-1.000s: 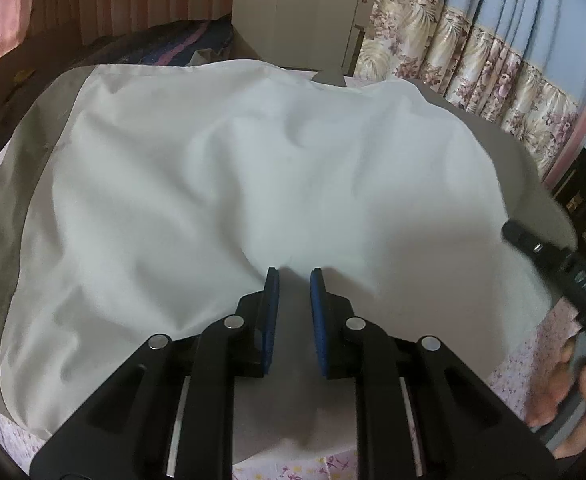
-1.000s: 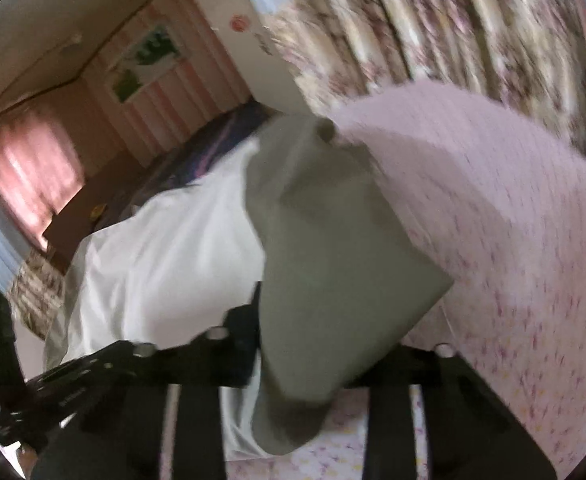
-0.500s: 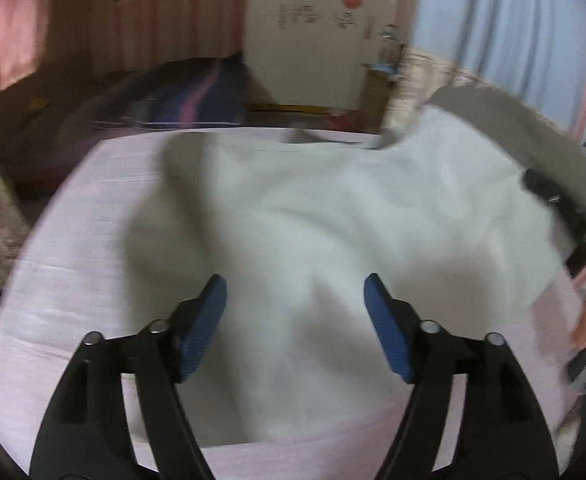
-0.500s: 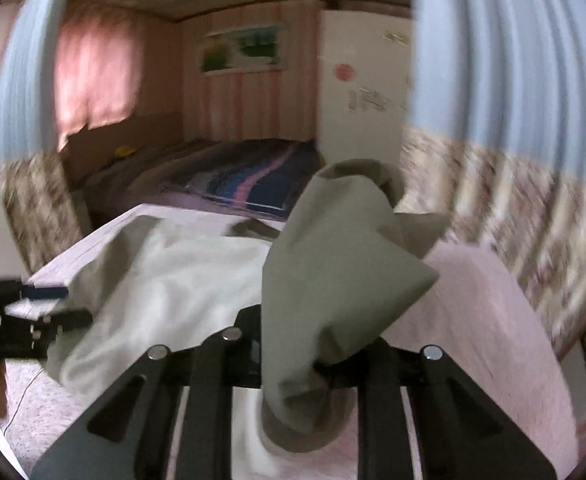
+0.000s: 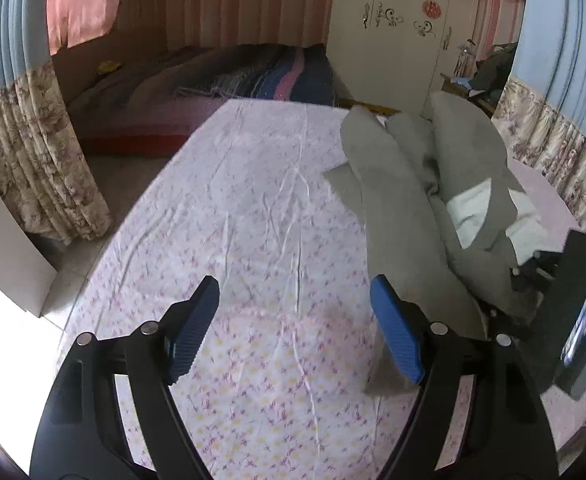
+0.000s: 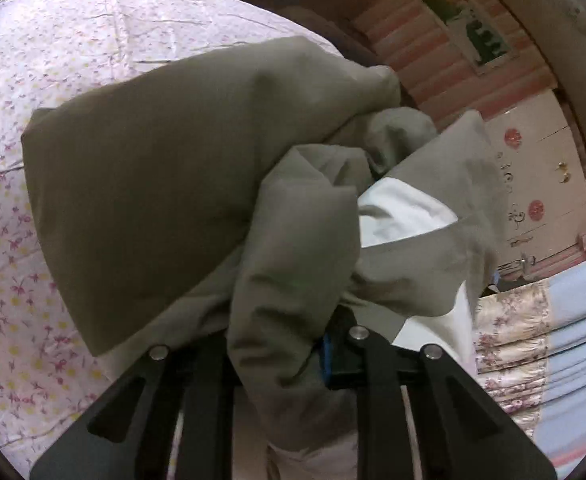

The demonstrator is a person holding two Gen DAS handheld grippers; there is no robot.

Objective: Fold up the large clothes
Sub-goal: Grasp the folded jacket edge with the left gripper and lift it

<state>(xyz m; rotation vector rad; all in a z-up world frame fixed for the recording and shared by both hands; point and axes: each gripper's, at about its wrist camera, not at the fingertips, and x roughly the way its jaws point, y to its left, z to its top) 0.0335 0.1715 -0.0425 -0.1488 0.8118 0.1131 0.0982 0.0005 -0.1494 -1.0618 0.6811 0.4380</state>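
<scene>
The left gripper (image 5: 295, 320) has its two blue pads wide apart and the jaws are opening a little more; nothing is between them, only the flowered sheet (image 5: 253, 220) of the table below. The right gripper (image 6: 281, 356) is clamped on the grey garment (image 6: 181, 184): the cloth is bunched between its jaws and hides the left pad, while a blue edge of the other pad shows beside the fold.

Seen from the left wrist, the grey garment (image 5: 405, 216) lies crumpled in a long heap on the right part of the flowered sheet, just beside the right pad of the left gripper. A white lining shows in its folds. The rest of the sheet is bare. Behind the sheet stand a bed with a striped blanket (image 5: 261, 76) and a white wardrobe (image 5: 393, 40).
</scene>
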